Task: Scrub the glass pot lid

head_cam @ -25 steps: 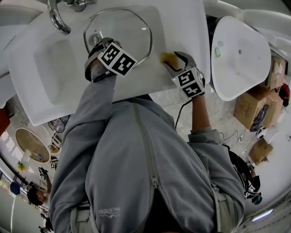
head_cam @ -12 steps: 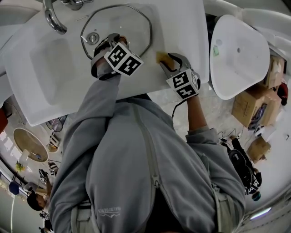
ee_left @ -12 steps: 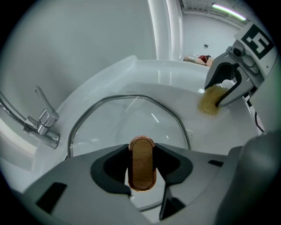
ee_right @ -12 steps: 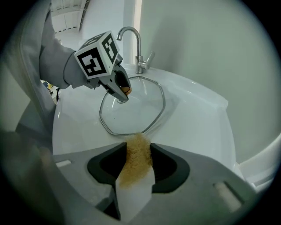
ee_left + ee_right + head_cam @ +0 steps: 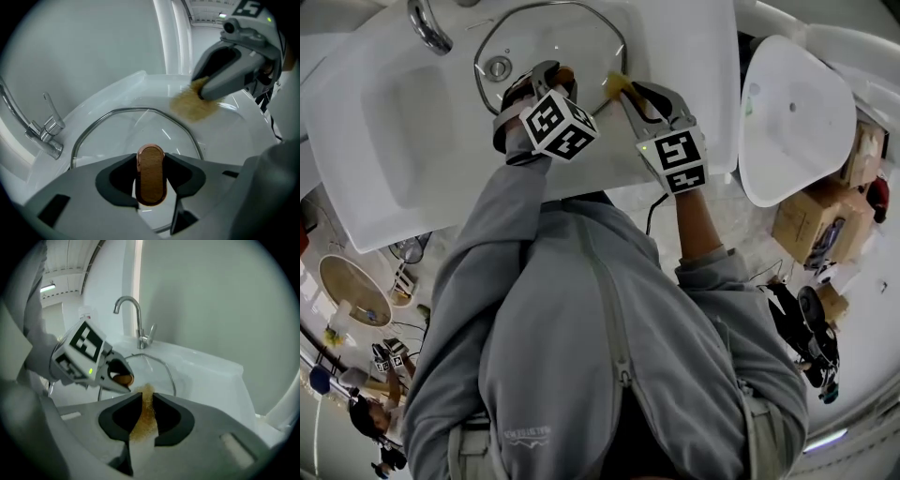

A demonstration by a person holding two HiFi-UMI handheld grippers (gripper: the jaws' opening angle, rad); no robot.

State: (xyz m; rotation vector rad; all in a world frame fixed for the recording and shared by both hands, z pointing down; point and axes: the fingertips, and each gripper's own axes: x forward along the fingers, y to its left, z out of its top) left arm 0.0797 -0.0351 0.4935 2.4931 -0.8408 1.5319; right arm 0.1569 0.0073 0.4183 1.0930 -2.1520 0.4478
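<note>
The glass pot lid [image 5: 546,37] with a metal rim lies flat on the white counter right of the sink bowl. Its brown wooden knob [image 5: 150,174] stands upright between the jaws of my left gripper [image 5: 555,77], which are shut on it. My right gripper [image 5: 624,90] is shut on a yellow-brown sponge [image 5: 143,411]; its jaws have just been closing with the sponge between them. The sponge [image 5: 193,103] hangs at the lid's right rim, close beside the left gripper [image 5: 89,361]. I cannot tell whether the sponge touches the glass.
A chrome faucet [image 5: 431,33] stands at the back left above the sink bowl [image 5: 403,131]. A second white basin [image 5: 787,122] sits to the right, with cardboard boxes [image 5: 811,220] on the floor beyond it. A white wall rises behind the counter.
My right gripper has lifted off the counter's right part and swung left to the lid's rim with the sponge. The left gripper has stayed on the knob.
</note>
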